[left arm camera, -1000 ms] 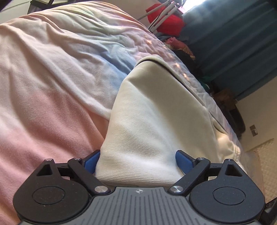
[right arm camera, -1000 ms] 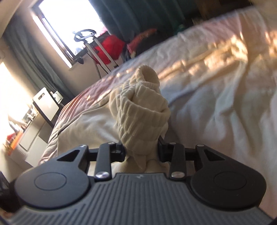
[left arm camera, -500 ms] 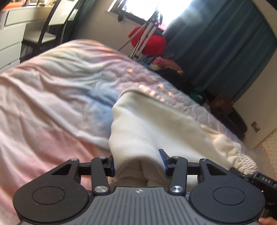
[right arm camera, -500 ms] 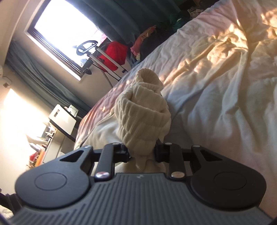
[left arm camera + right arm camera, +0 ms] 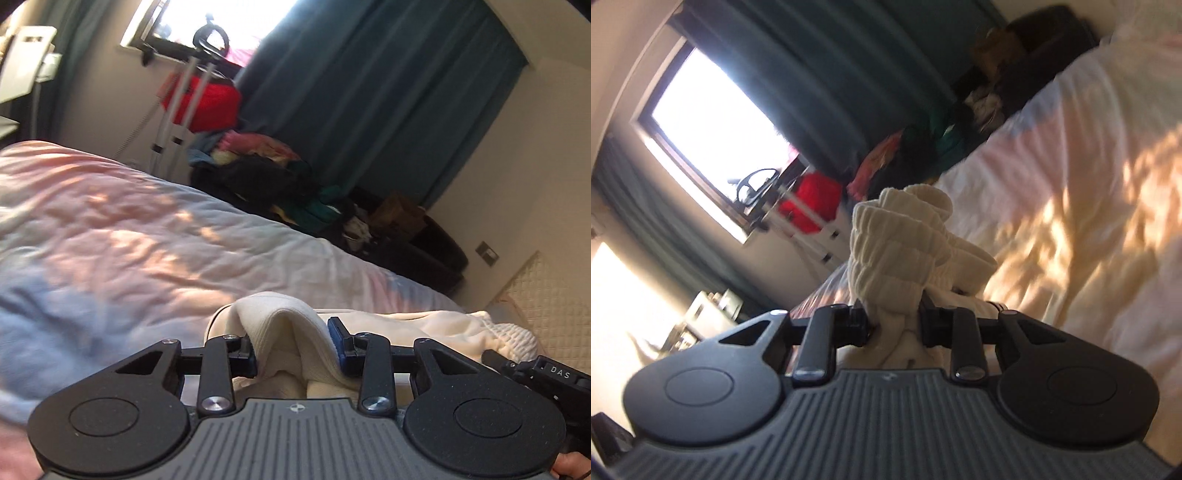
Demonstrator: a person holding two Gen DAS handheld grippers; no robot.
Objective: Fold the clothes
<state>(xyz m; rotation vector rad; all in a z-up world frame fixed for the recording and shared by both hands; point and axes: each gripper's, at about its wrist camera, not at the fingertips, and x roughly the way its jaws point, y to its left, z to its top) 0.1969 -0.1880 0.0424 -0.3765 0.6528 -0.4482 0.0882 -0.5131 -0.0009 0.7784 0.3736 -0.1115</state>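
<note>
A cream knit garment (image 5: 284, 332) is bunched between the blue-padded fingers of my left gripper (image 5: 293, 349), which is shut on a fold of it. More of the cream garment (image 5: 443, 328) trails to the right over the bed. In the right wrist view my right gripper (image 5: 894, 321) is shut on the ribbed cuff (image 5: 901, 251) of the same cream garment, which stands up in a thick roll above the fingers. The right gripper's body (image 5: 546, 373) shows at the lower right of the left wrist view.
A pink and pale blue bedspread (image 5: 129, 251) covers the bed under both grippers. Beyond the bed's far edge lies a pile of dark and coloured clothes (image 5: 266, 173), a red bag on a metal stand (image 5: 203, 99), teal curtains (image 5: 369, 92) and a window (image 5: 709, 122).
Both grippers have lifted and tilted up, so the room fills more of each view. The left gripper has closed tighter on the cream fabric, which now shows only as a small bunch.
</note>
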